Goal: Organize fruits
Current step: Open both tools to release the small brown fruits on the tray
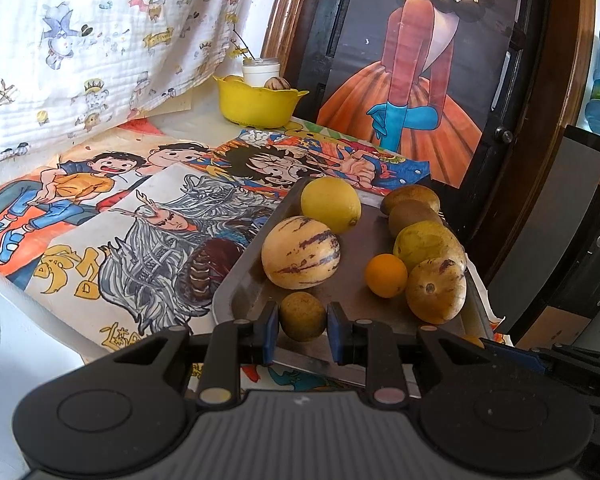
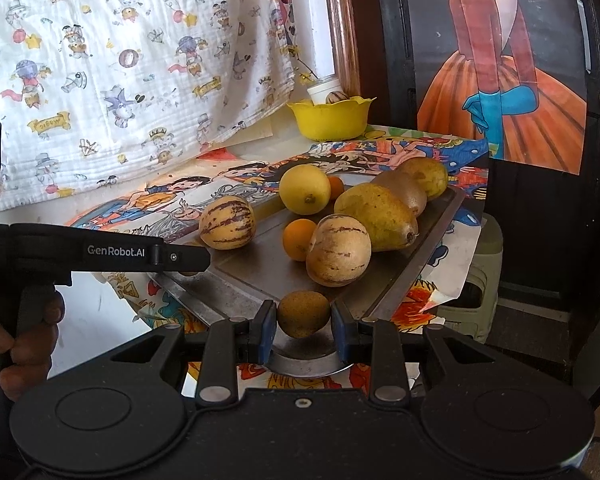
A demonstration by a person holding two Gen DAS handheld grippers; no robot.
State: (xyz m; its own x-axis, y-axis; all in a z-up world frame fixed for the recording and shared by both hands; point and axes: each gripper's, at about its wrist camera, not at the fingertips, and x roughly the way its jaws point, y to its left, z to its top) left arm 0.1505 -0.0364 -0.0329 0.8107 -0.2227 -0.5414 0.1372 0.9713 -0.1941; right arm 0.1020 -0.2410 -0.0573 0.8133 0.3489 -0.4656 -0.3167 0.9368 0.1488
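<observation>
At the near edge of the metal tray (image 1: 240,280), left gripper (image 1: 302,322) with a small brown fruit (image 1: 302,316) between its blue pads, contact unclear, striped melon (image 1: 300,252) just beyond, right gripper (image 2: 303,326) likewise flanking a brown fruit (image 2: 303,314) at the tray's near corner, grip unclear.

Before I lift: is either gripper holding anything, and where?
Yes. The left gripper clamps a small brown fruit across its middle; the right gripper clamps another brown fruit likewise.
</observation>
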